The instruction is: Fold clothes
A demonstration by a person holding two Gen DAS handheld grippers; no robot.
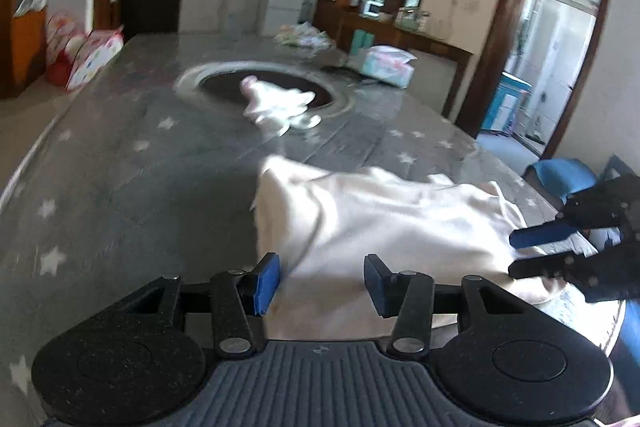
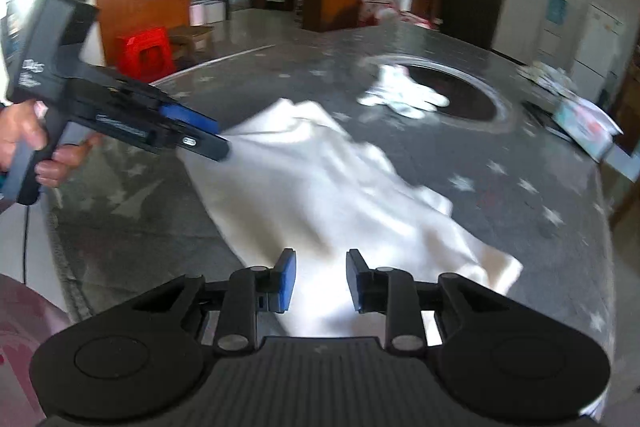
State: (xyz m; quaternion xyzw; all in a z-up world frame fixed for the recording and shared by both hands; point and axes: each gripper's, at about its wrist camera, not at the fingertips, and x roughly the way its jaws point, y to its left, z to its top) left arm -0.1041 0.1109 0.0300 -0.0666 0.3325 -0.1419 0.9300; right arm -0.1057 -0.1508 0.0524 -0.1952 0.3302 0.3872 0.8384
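A: Any legible writing?
B: None; the mark on the left gripper point(image 2: 224, 143) body is blurred.
A: Garment?
B: White cloth point(image 2: 320, 187) lies rumpled on the starred table point(image 1: 120, 187), extending under both spread-fingered grippers; right gripper point(image 2: 320, 279) holds nothing.

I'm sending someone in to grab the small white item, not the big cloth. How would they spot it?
Find the grey star-patterned table and the dark round inset at its centre. The small crumpled white item lies on that circle's near edge, apart from the large cream cloth spread nearer the grippers.
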